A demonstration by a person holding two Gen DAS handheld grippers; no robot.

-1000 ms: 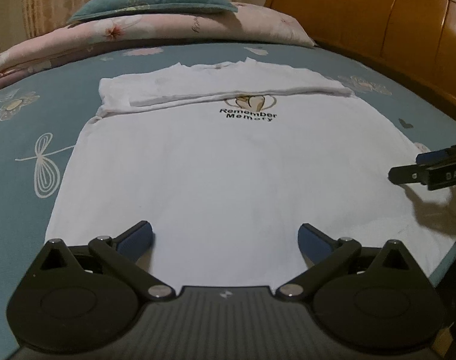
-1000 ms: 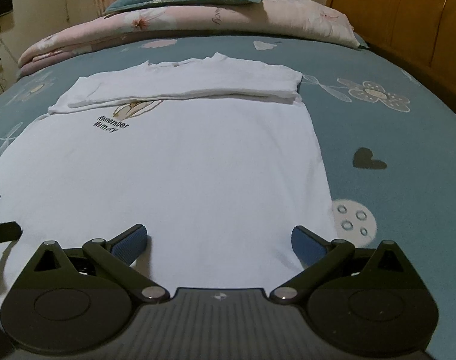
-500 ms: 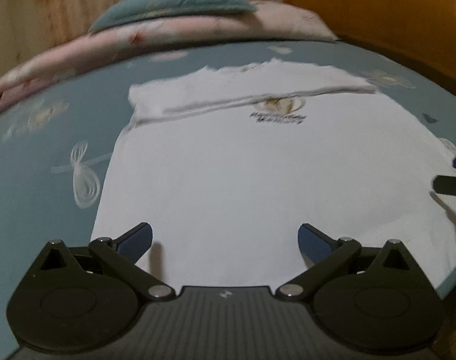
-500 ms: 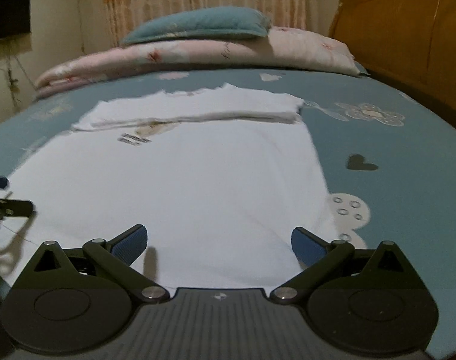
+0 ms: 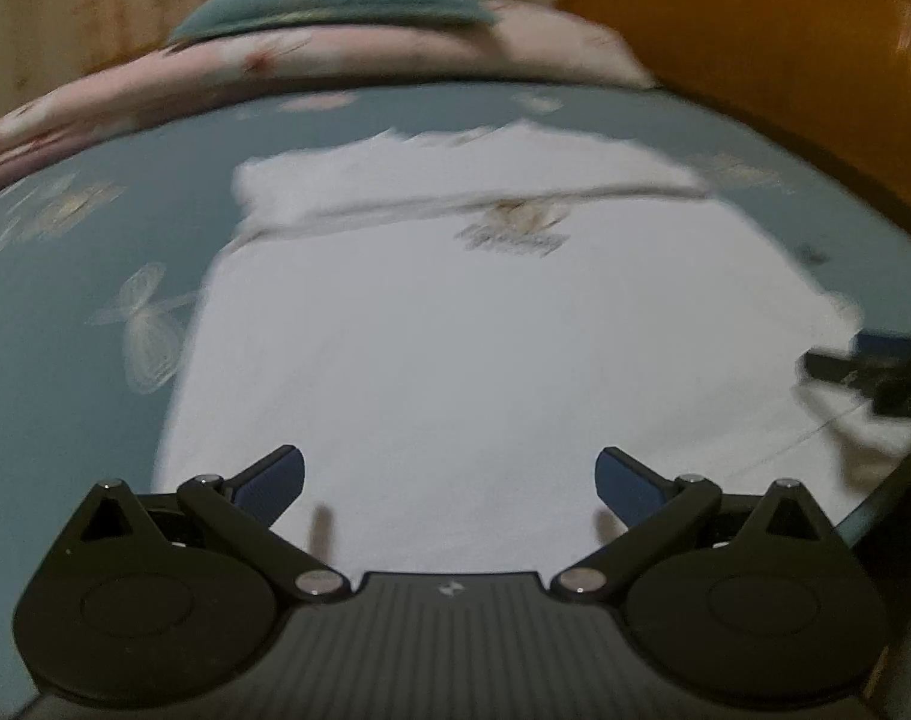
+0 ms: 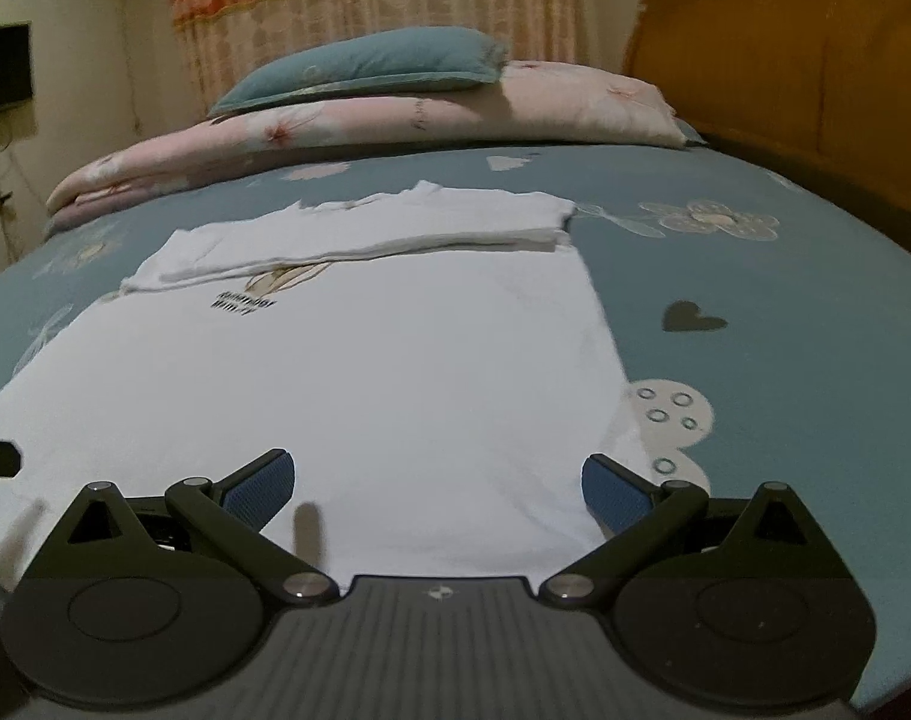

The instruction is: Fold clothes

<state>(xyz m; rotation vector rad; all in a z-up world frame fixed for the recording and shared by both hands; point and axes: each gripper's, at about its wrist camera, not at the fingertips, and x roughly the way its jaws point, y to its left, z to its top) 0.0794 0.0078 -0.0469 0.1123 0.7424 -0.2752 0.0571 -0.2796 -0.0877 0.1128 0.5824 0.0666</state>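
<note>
**Both grippers settle lower at the shirt's near hem**

Left wrist view: left gripper [image 5: 449,474], spread and empty, has slid sideways over the white T-shirt [image 5: 491,348] on the bed [image 5: 65,300]; right wrist view: right gripper [image 6: 437,480], also released, has dropped toward the hem, likely readying a grasp.

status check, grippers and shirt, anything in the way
Left gripper open, right gripper open, both empty at near hem. White t-shirt flat on bed, top section already folded over. Nothing in the way.

Both tools [image 5: 449,483] [image 6: 437,489] lower, nearer hem.
</note>
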